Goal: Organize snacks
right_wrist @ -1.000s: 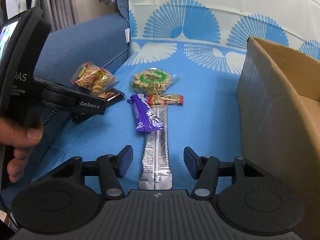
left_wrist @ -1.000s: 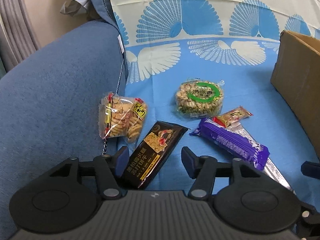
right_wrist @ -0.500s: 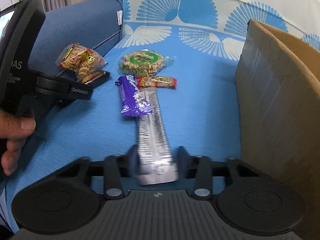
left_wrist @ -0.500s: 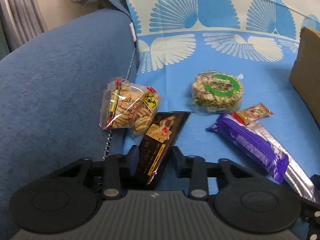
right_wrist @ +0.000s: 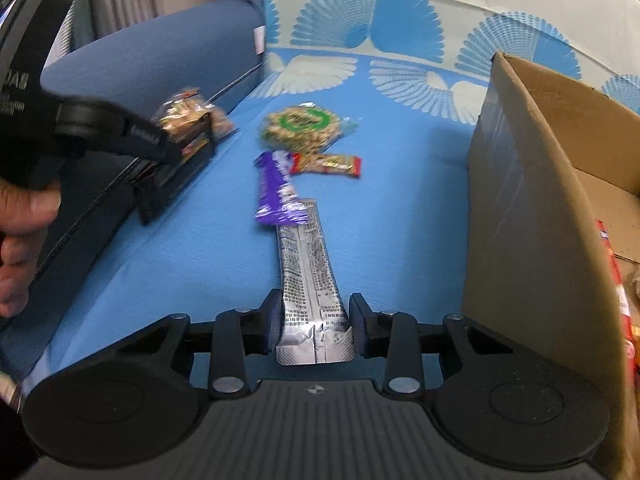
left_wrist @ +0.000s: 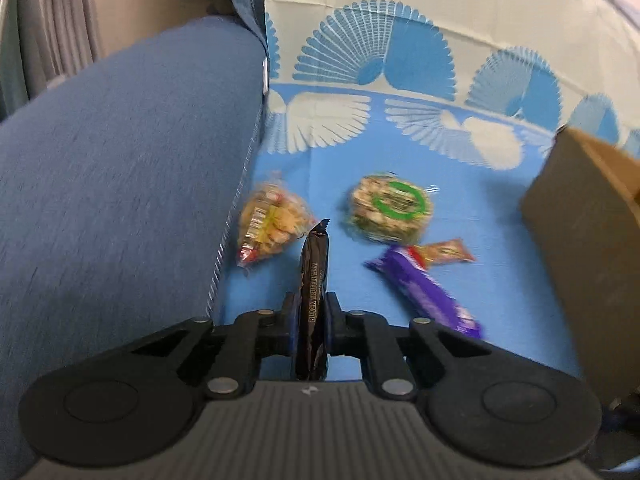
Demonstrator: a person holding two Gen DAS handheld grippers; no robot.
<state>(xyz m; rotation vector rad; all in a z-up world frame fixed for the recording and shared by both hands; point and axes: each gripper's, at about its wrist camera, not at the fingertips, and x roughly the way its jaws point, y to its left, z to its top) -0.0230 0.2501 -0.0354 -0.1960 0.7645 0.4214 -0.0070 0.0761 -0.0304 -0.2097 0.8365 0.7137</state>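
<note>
My left gripper [left_wrist: 310, 314] is shut on a black cracker pack [left_wrist: 314, 280], lifted edge-on above the blue cloth; it also shows in the right wrist view [right_wrist: 176, 176]. My right gripper [right_wrist: 314, 320] is shut on the near end of a long silver packet [right_wrist: 308, 272], which still lies on the cloth. A purple bar [right_wrist: 276, 188], a small red-ended bar [right_wrist: 326, 164], a round green-label rice snack [right_wrist: 302, 126] and a clear biscuit bag [left_wrist: 270, 222] lie on the cloth.
An open cardboard box [right_wrist: 532, 208] stands at the right, with snacks inside at its far right. A blue sofa arm [left_wrist: 120, 180] rises on the left. A patterned cloth [right_wrist: 400, 120] covers the seat and backrest.
My left gripper has shut on the black pack and lifted it, turning it edge-on. My right gripper has closed onto the silver packet's near end.
</note>
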